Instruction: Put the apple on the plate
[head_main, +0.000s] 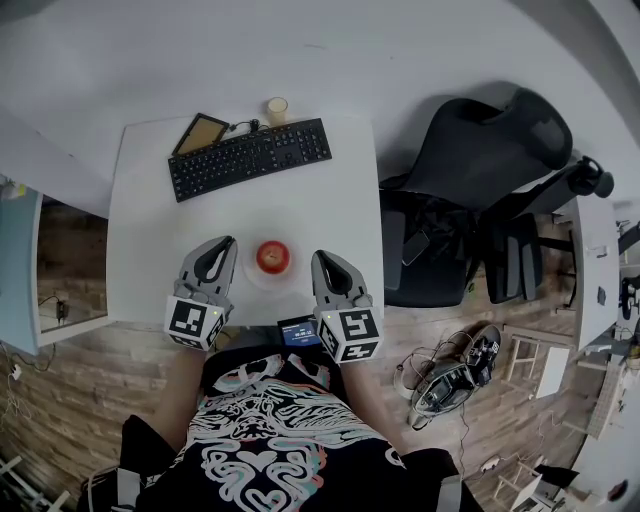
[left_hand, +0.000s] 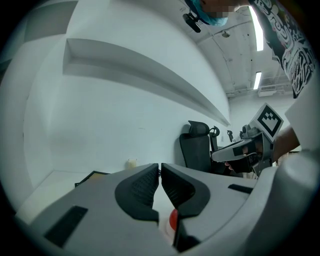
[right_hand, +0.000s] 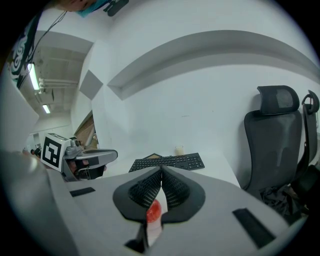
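Observation:
A red apple (head_main: 272, 256) rests on a small white plate (head_main: 253, 274) near the front edge of the white table (head_main: 150, 240). My left gripper (head_main: 220, 246) hovers just left of the plate, jaws shut and empty. My right gripper (head_main: 322, 260) sits just right of the plate, also shut with nothing held. Through the slit under the left jaws a sliver of the apple (left_hand: 173, 220) shows. The right gripper view catches the apple (right_hand: 153, 210) on the plate (right_hand: 154, 230) below its closed tips (right_hand: 161, 171).
A black keyboard (head_main: 248, 157), a tablet-like frame (head_main: 200, 133) and a pale cup (head_main: 276, 109) lie at the table's far side. A black office chair (head_main: 480, 200) stands right of the table. A small screen (head_main: 298, 331) sits at my waist. Cables and shoes litter the floor on the right.

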